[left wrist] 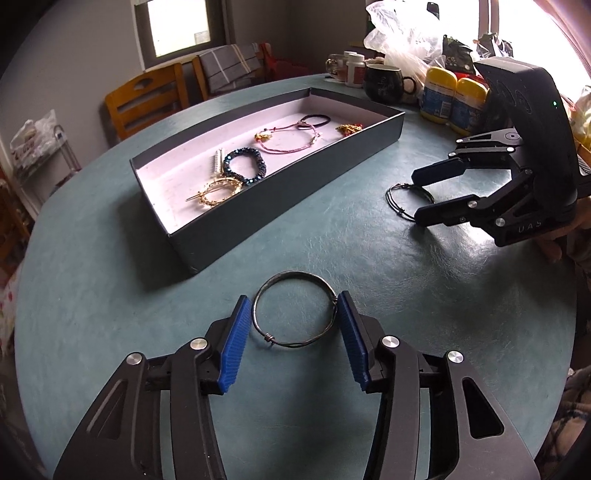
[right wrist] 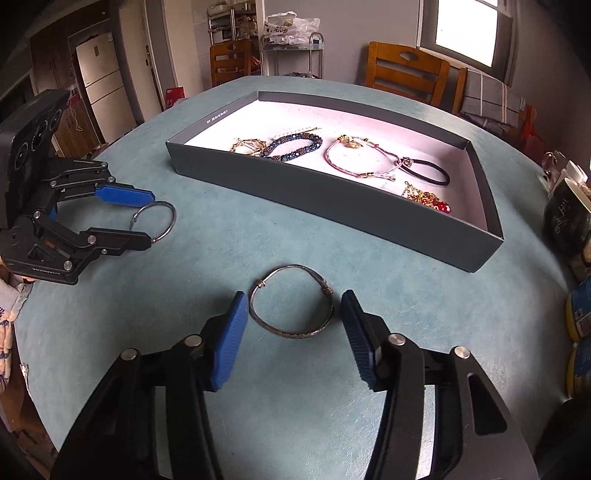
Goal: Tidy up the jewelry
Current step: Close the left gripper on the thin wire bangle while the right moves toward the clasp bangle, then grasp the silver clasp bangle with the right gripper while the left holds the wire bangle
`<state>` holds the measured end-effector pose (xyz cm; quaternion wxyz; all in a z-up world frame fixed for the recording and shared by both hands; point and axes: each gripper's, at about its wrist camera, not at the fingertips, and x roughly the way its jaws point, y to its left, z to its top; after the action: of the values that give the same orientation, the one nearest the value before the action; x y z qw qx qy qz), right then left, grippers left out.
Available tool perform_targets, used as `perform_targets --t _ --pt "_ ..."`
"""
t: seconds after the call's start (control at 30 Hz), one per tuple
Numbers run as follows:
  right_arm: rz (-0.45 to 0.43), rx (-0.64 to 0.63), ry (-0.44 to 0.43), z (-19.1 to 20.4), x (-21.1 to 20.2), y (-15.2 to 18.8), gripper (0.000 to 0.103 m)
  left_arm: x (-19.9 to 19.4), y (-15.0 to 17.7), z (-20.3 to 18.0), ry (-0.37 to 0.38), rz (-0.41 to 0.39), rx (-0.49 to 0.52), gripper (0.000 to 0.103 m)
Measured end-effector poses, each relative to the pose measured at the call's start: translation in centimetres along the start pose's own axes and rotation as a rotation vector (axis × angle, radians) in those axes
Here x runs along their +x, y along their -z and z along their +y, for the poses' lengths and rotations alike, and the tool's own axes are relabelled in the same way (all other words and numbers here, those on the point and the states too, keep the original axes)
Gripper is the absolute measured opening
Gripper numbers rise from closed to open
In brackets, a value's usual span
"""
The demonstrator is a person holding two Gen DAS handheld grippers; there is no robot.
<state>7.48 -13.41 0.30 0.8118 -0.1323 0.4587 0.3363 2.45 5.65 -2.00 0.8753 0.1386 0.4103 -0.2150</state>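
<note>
Grey walls, bright window (right wrist: 466, 31), wooden chairs (right wrist: 406, 75), pale fridge (right wrist: 105, 92).

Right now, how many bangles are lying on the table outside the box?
2. One silver wire bangle lies between the open left gripper fingers. One darker bangle lies between the open right gripper fingers. None seems hidden.

You can read "UAS" in pale letters on the black base of the right gripper (left wrist: 421, 199). A short white printed code runs along the tray (right wrist: 332, 206) inner wall; its characters are too small to resolve
</note>
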Motion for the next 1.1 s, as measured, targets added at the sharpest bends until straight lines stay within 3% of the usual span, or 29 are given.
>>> perform_targets --t 0.13,0.17,0.27,0.33,0.37,0.4,0.43,0.63,0.73,0.9,0.97,1.1 --pt "-0.016 0.04 -0.019 -0.8 -0.2 0.0 0.039 0.0 -0.1 -0.2 -0.014 -0.003 0.01 0.05" --pt "-0.01 0.053 -0.016 -1.0 -0.2 0.0 0.011 0.0 -0.1 -0.2 -0.017 -0.003 0.008 0.05" --pt "-0.012 0.078 -0.032 -1.6 -0.2 0.1 0.006 -0.1 -0.1 -0.2 -0.021 -0.005 -0.002 0.05" --pt "-0.011 0.088 -0.038 -1.6 -0.4 0.2 0.012 -0.1 0.0 -0.2 -0.003 0.002 -0.014 0.05" --pt "-0.01 0.091 -0.051 -1.6 -0.5 0.3 0.024 -0.1 0.1 -0.2 0.0 0.003 -0.018 0.05" --pt "-0.009 0.088 -0.05 -1.5 -0.7 0.4 0.042 -0.1 0.2 -0.2 0.003 0.004 -0.021 0.05" --pt "-0.004 0.076 -0.042 -1.3 -0.7 0.6 0.048 -0.2 0.3 -0.2 0.006 0.006 -0.028 0.05" --pt "0.015 0.006 0.023 -0.3 -1.3 1.4 0.05 -0.3 0.6 -0.3 0.007 0.005 -0.044 0.05" --pt "0.01 0.046 0.066 -1.6 -1.4 1.8 0.058 -0.4 0.6 -0.4 0.003 0.004 -0.043 0.05" --pt "-0.038 0.105 0.032 -2.2 -2.3 1.7 0.059 -0.4 0.6 -0.4 -0.006 0.004 -0.04 0.052" --pt "-0.047 0.115 0.034 -2.2 -2.3 1.4 0.068 -0.4 0.6 -0.4 -0.01 0.004 -0.04 0.053" --pt "-0.007 0.087 0.081 -2.0 -1.1 0.9 0.071 -0.5 0.7 -0.5 -0.017 0.003 -0.04 0.053"
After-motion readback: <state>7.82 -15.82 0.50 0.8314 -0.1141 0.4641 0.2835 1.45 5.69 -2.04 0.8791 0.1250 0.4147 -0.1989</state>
